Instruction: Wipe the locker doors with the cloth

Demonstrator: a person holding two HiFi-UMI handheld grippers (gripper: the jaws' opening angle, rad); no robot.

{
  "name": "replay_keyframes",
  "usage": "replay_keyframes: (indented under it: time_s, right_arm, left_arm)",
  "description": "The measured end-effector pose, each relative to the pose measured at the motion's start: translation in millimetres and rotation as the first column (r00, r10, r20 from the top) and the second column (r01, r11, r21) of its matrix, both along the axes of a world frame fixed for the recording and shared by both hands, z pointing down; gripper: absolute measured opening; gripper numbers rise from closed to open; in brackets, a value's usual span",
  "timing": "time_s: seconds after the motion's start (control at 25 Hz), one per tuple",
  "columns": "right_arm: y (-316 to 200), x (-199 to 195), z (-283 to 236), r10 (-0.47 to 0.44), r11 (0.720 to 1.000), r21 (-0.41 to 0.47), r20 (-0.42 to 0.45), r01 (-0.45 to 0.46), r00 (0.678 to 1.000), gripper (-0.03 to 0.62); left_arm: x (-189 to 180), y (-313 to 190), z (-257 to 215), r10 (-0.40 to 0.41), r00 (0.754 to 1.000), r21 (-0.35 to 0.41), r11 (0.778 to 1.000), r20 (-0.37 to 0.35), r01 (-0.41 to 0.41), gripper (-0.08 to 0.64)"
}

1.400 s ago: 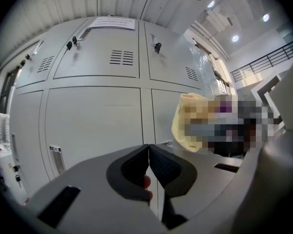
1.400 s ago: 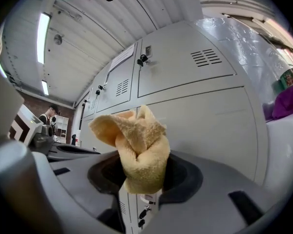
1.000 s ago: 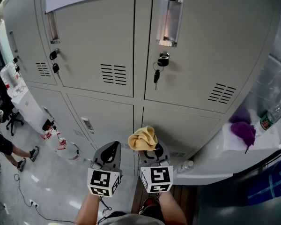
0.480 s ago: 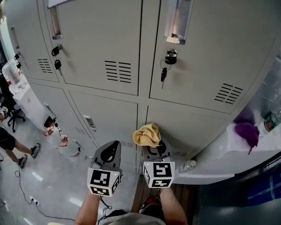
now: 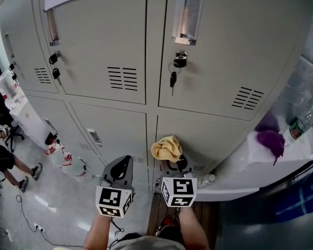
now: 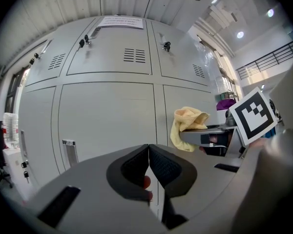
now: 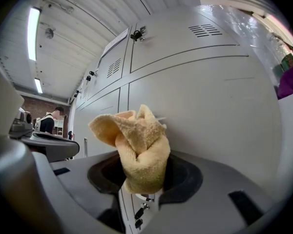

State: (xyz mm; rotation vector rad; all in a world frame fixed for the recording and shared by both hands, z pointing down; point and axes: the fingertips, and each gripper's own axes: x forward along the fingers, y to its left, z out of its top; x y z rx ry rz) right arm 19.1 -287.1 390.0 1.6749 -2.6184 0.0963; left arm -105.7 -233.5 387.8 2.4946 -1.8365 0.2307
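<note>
right gripper (image 5: 171, 163) clamped on bunched yellow cloth (image 5: 166, 148), wad poking forward | locker doors (image 5: 211, 138) straight ahead of it, looks just short of touching | left gripper (image 5: 123, 163) pinched together, empty, idle alongside

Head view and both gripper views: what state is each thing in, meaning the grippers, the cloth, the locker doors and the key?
Left gripper: shut, nothing between the jaws.
Right gripper: shut on the cloth.
Cloth: bunched up, sticking out from the jaws.
Locker doors: all those in view closed.
Key: in the upper right door's lock, hanging down.
</note>
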Motion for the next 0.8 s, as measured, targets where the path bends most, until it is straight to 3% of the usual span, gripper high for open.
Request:
replay_keyframes:
  time_s: [0.8]
  right_arm:
    - [1, 55, 5, 0.120, 0.993, 0.003, -0.023, -0.120, 0.993, 0.183]
  left_arm:
    - [43, -8, 9, 0.110, 0.994, -0.002, 0.994, -0.009, -0.110, 0.023]
